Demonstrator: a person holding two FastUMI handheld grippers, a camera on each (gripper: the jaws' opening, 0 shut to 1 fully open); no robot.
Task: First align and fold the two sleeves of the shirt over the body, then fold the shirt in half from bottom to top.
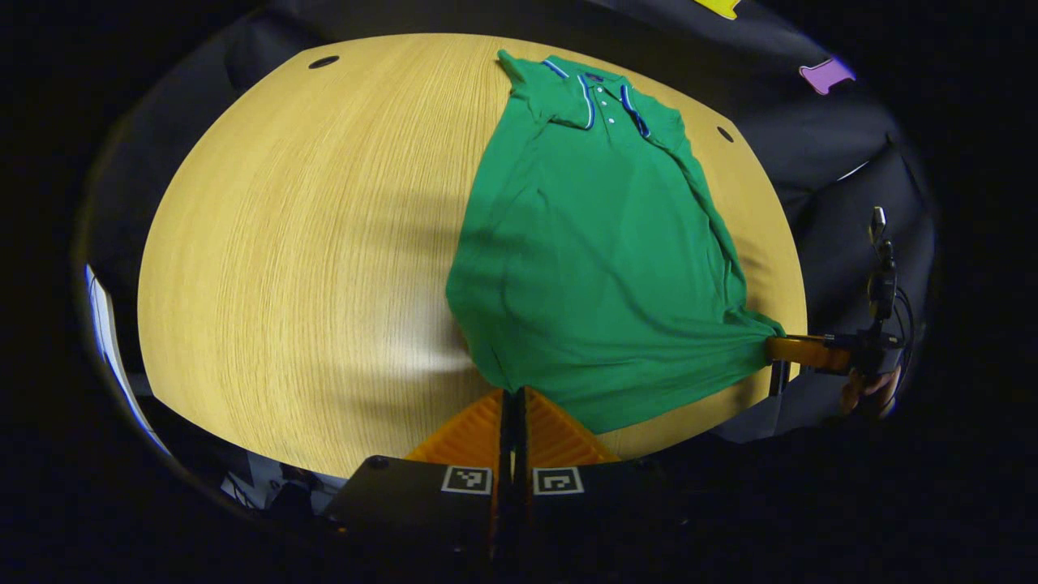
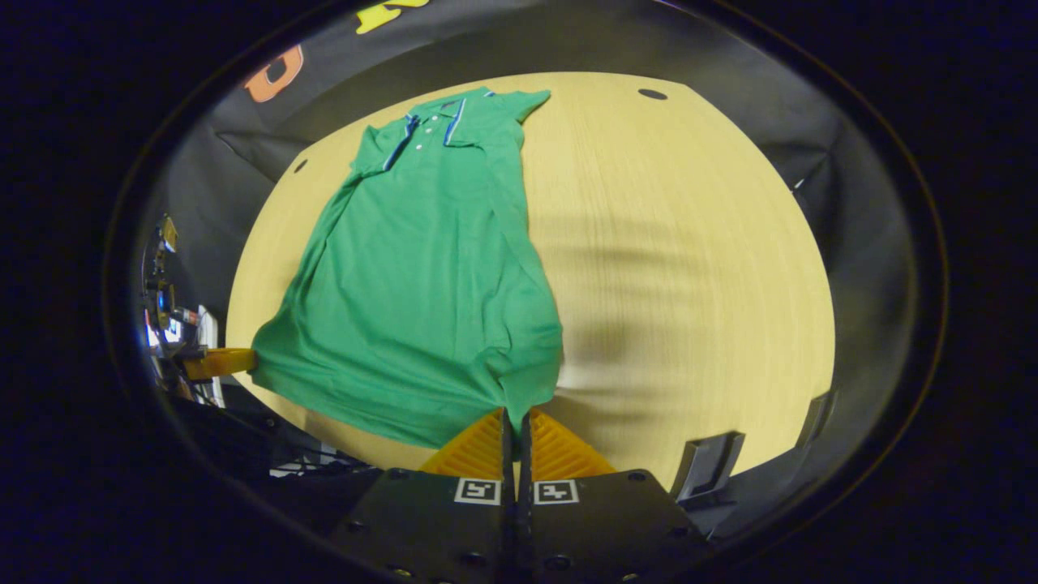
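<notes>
A green short-sleeved polo shirt [image 1: 592,259] lies flat across the centre-right of the round light wooden table [image 1: 308,243], collar at the top. At bottom centre, the left gripper [image 1: 514,392] pinches one hem corner; the right gripper [image 2: 514,414] likewise clamps the other corner.

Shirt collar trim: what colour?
Blue and white striping edges the collar of the green shirt; clearest in the left gripper view.

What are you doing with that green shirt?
A person is folding the green shirt on the wooden table with two tongs. The left tongs and right tongs each pinch a bottom corner of the hem. The sleeves look already folded in, so the bottom-to-top fold comes next.
</notes>
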